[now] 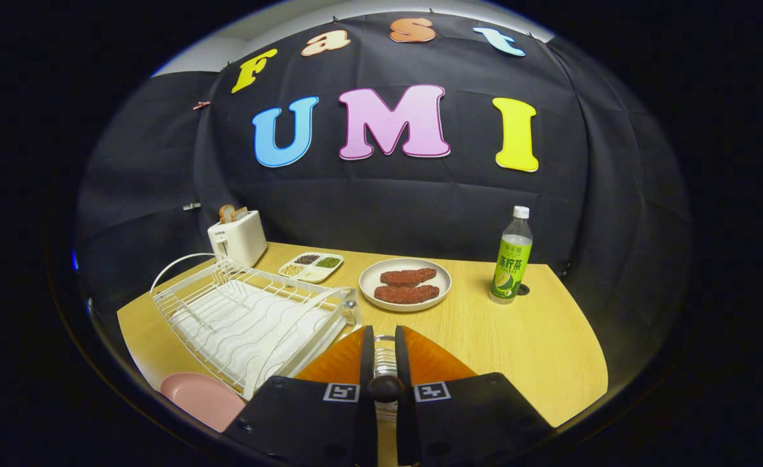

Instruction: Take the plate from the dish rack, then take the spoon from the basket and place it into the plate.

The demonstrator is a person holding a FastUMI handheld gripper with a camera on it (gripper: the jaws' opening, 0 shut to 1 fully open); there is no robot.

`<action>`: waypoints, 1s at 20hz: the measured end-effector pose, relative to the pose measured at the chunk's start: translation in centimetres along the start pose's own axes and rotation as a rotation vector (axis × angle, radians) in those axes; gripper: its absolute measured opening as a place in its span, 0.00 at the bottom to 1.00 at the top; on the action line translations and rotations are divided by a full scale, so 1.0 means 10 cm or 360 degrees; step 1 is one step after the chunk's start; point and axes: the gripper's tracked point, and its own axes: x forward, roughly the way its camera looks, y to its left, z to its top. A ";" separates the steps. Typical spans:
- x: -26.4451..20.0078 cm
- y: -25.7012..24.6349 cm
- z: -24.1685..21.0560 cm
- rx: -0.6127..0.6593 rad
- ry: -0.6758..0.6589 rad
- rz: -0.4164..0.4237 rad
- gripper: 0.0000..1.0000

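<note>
On the tabletop (517,337) the rack (251,318) stands empty, and the pink plate (203,399) lies flat just beside its near corner, out and ready to receive, by my reading. The gripper (384,334) hangs over the orange basket (433,363), its fingers drawn close and pressing from both sides on a ribbed metal piece, apparently the spoon (385,360). The spoon's long axis runs straight ahead along the fingers; which end leads I cannot tell.

Toaster (237,237) with bread, sectioned tray (310,266), white plate of two meat patties (406,285) — green-labelled bottle (511,263) apart.
</note>
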 end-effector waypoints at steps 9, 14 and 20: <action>-0.57 0.29 0.84 0.0111 -0.0139 0.0149 0.15; -1.05 1.01 0.89 0.0210 -0.0116 0.0438 0.15; -1.17 1.88 0.37 0.0254 0.0017 0.0738 0.15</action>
